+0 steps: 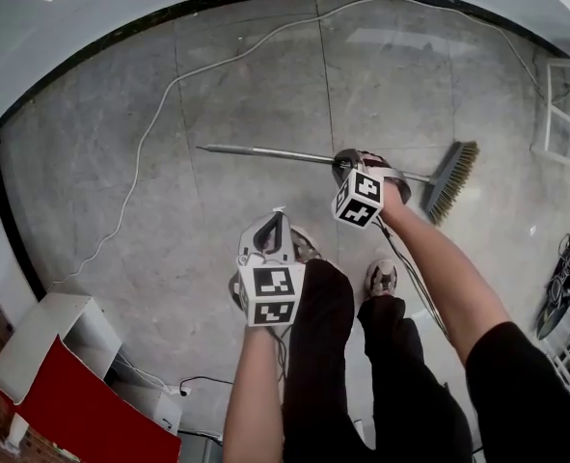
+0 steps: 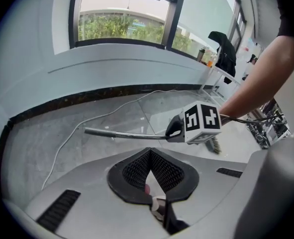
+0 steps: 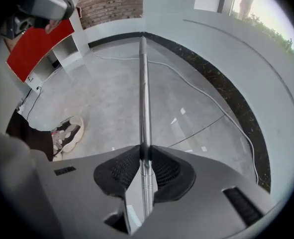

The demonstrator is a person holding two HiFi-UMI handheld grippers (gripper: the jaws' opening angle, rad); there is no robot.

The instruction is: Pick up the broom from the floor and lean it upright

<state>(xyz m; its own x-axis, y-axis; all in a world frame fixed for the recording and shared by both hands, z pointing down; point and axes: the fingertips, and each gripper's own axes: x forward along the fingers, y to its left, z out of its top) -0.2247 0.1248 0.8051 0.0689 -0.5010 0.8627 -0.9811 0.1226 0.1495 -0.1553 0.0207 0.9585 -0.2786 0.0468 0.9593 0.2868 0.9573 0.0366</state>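
Note:
The broom lies level just above the grey floor, with a metal handle (image 1: pixel 265 153) and a bristle head (image 1: pixel 453 179) at the right. My right gripper (image 1: pixel 345 166) is shut on the handle near the head end. In the right gripper view the handle (image 3: pixel 144 93) runs straight away from the pads (image 3: pixel 145 151), which press on it from both sides. My left gripper (image 1: pixel 277 222) hangs nearer the person's legs, apart from the broom, shut with nothing in it (image 2: pixel 149 151). From it I see the handle (image 2: pixel 122 133) and the right gripper (image 2: pixel 177 130) ahead.
A white cable (image 1: pixel 159 114) snakes across the floor beyond the broom. A white shelf with a red panel (image 1: pixel 72 394) stands at the lower left, a white rack (image 1: pixel 564 114) and tangled cables (image 1: pixel 569 258) at the right. The person's shoes (image 1: pixel 381 278) are below the grippers.

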